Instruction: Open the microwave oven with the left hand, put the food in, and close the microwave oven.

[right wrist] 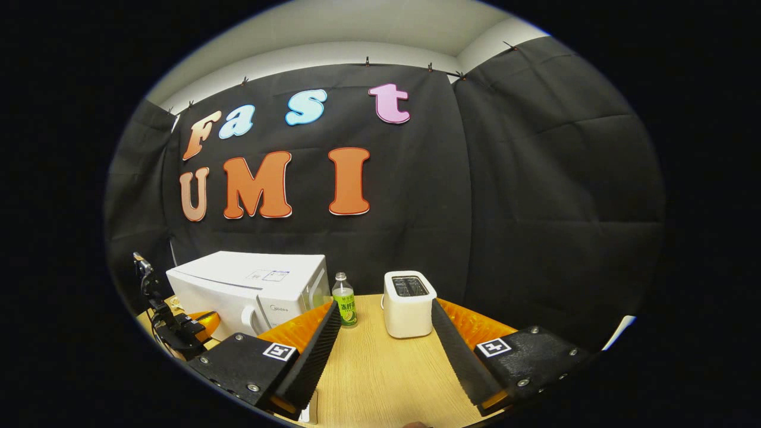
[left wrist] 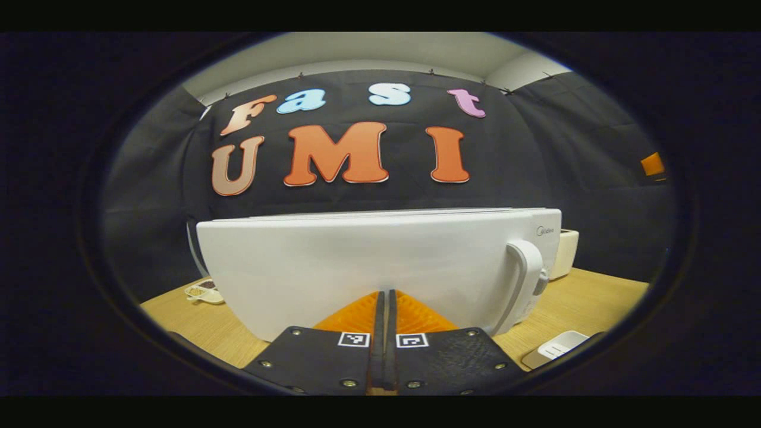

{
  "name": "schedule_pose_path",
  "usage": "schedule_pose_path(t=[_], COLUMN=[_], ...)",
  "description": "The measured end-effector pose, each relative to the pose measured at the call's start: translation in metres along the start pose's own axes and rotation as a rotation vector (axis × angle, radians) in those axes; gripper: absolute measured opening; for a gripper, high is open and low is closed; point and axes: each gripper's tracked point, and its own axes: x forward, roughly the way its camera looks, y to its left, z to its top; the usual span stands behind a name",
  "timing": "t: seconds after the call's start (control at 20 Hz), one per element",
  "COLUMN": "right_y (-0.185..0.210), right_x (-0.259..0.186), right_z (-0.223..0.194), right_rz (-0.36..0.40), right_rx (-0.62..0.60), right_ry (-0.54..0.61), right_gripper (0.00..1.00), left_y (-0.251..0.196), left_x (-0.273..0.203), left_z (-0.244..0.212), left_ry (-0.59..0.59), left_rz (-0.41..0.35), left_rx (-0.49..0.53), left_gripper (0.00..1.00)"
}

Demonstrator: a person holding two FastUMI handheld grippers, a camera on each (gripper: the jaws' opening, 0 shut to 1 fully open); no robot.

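Note:
The white microwave (left wrist: 357,267) stands close in front of my left gripper (left wrist: 384,295), its door closed and its curved handle (left wrist: 523,279) on the right side. My left gripper is shut with nothing between its fingers, and its tips are at the lower middle of the door. A small white dish of food (left wrist: 205,291) sits on the table to the left of the microwave. In the right gripper view, my right gripper (right wrist: 385,318) hangs open and empty above the table. From there the microwave (right wrist: 250,288) stands far left, with the left gripper (right wrist: 199,324) in front of it.
A white toaster (right wrist: 408,303) and a green-labelled bottle (right wrist: 344,300) stand on the wooden table (right wrist: 380,368) right of the microwave. A white tray (left wrist: 556,348) lies near the table's front right. Black cloth walls close the back and sides.

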Motion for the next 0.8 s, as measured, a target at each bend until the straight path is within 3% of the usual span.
schedule_pose_path(t=[0.3,0.4,0.45,0.55,0.75,0.8], right_y=[0.004,0.008,0.011,0.013,0.021,0.022], right_x=[-0.002,-0.002,-0.001,0.000,0.003,0.004], right_z=[0.000,0.001,0.002,0.005,0.010,0.011], right_rz=[0.013,0.021,0.024,0.028,0.049,0.050], right_rx=[0.007,0.008,0.006,0.001,0.015,0.014], right_ry=[0.008,0.009,0.009,0.006,0.010,0.010], right_gripper=[0.94,0.94,0.94,0.95,0.94,0.94], left_y=[-0.001,-0.010,-0.012,-0.008,0.023,0.031], left_x=[0.008,0.001,-0.008,-0.029,-0.064,-0.072], left_z=[-0.005,-0.003,0.005,0.037,0.107,0.127], left_ry=[0.045,0.092,0.097,0.083,0.059,0.043], left_rz=[0.017,-0.025,-0.048,-0.079,-0.077,-0.080], left_rx=[-0.012,-0.018,-0.016,0.016,0.001,-0.009], left_gripper=[0.01,0.01,0.05,0.00,0.04,0.27])
